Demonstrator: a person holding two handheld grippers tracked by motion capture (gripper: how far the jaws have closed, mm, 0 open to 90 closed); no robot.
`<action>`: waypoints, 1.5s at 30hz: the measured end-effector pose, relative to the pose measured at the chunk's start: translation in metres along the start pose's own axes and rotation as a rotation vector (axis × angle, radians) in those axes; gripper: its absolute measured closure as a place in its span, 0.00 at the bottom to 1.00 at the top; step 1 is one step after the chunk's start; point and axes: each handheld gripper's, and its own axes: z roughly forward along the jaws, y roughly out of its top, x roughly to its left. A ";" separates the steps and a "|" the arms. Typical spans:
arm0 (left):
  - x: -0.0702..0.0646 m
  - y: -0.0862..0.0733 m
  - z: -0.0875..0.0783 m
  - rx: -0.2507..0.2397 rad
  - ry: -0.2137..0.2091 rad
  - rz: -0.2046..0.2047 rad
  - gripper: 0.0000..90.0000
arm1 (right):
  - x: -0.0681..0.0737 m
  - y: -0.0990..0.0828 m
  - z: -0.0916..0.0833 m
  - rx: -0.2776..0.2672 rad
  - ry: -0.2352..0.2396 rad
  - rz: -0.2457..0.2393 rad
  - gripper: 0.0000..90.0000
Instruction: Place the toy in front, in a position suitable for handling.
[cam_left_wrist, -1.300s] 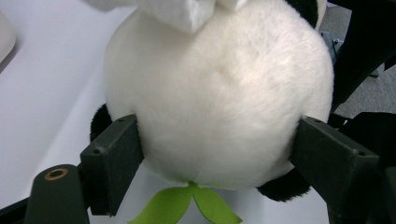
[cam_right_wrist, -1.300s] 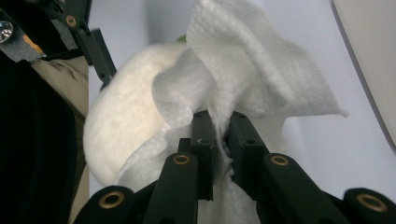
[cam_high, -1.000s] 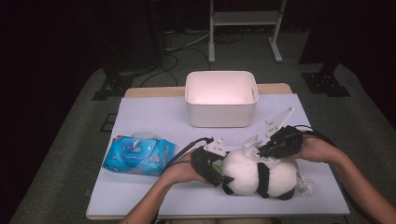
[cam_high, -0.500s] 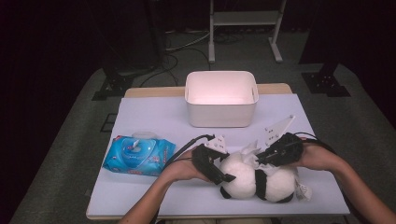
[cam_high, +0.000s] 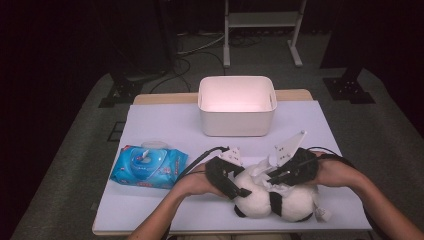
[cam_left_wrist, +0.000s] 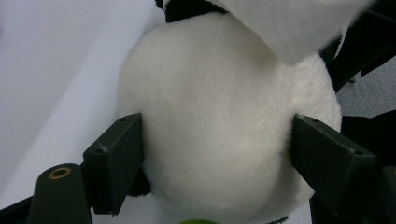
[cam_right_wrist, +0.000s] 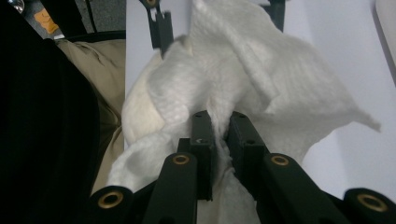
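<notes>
1. The panda (cam_high: 272, 197) lies at the lower right of the high view, near the front edge of the worktop (cam_high: 165, 125), its long axis running left to right across the frame.
2. The left tool (cam_high: 240, 190) clamps the panda's white round end from the left, a jaw pressed into each flank.
3. The right tool (cam_high: 272, 175) pinches a wipe (cam_right_wrist: 243, 88) just above the panda; it is the nearer one to rub the plush.
4. Farther up sits the bin (cam_high: 237, 105), with the wipe pack (cam_high: 148, 165) at middle left.
</notes>
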 end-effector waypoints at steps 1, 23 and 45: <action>0.000 0.000 0.000 0.002 0.000 0.003 0.22 | 0.000 0.003 0.002 -0.001 0.002 -0.005 0.89; -0.007 0.002 -0.001 0.008 0.021 0.026 0.23 | -0.024 0.036 0.031 0.010 0.078 -0.005 0.89; -0.012 0.003 0.000 0.022 0.041 0.054 0.22 | -0.032 0.016 0.012 0.079 0.026 0.046 0.89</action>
